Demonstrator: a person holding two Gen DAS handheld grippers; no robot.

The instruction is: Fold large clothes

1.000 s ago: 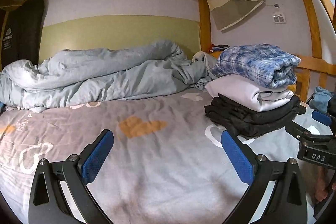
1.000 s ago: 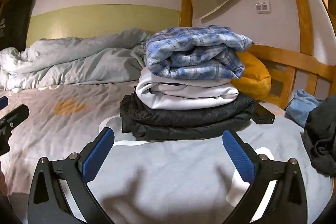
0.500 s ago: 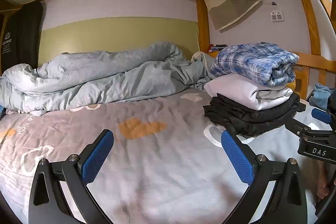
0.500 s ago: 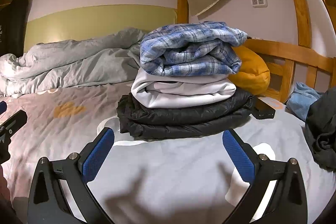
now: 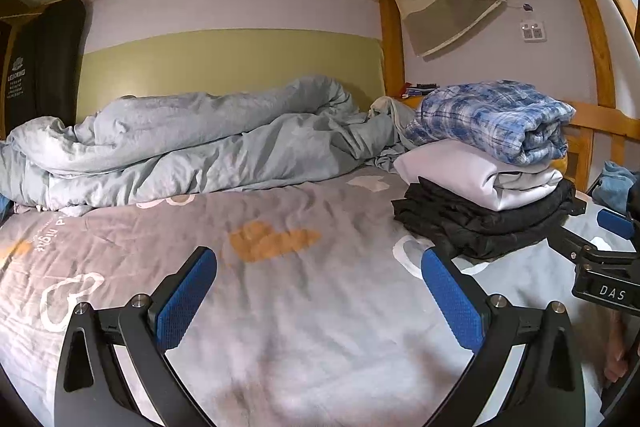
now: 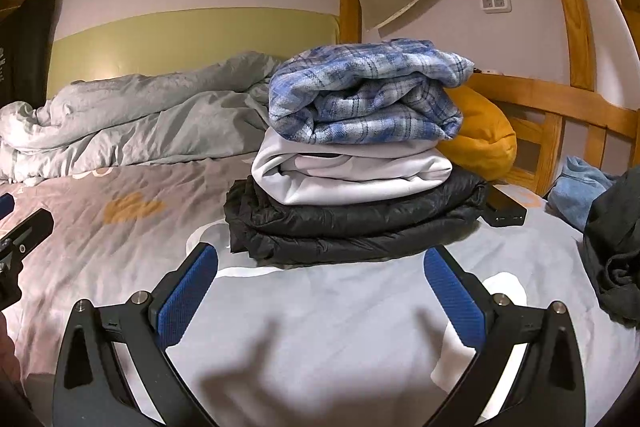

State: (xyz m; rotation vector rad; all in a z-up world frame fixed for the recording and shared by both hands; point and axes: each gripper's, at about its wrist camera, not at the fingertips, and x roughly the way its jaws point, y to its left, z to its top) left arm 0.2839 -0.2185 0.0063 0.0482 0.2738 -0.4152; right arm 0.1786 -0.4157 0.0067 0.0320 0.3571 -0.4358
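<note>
A stack of folded clothes sits on the bed: a blue plaid garment point(image 6: 364, 95) on top, a white one point(image 6: 352, 171) under it, a black puffy jacket point(image 6: 352, 223) at the bottom. In the left wrist view the same stack point(image 5: 488, 163) lies at the right. My right gripper point(image 6: 320, 291) is open and empty, just in front of the stack. My left gripper point(image 5: 320, 291) is open over the bare grey sheet point(image 5: 280, 307), holding nothing. A dark unfolded garment point(image 6: 616, 251) is bunched at the far right, with a light blue one point(image 6: 580, 187) behind it.
A crumpled pale blue duvet point(image 5: 192, 147) runs along the back wall. A yellow cushion point(image 6: 480, 135) and a black box point(image 6: 504, 211) lie behind the stack by the wooden rail point(image 6: 560, 103). The bunk's low ceiling hangs overhead. The right gripper's body point(image 5: 608, 267) shows at the left view's right edge.
Both views have drifted slightly: the stack sits a little further left in the right wrist view and a touch lower in the left one. Both grippers stay open and empty.
</note>
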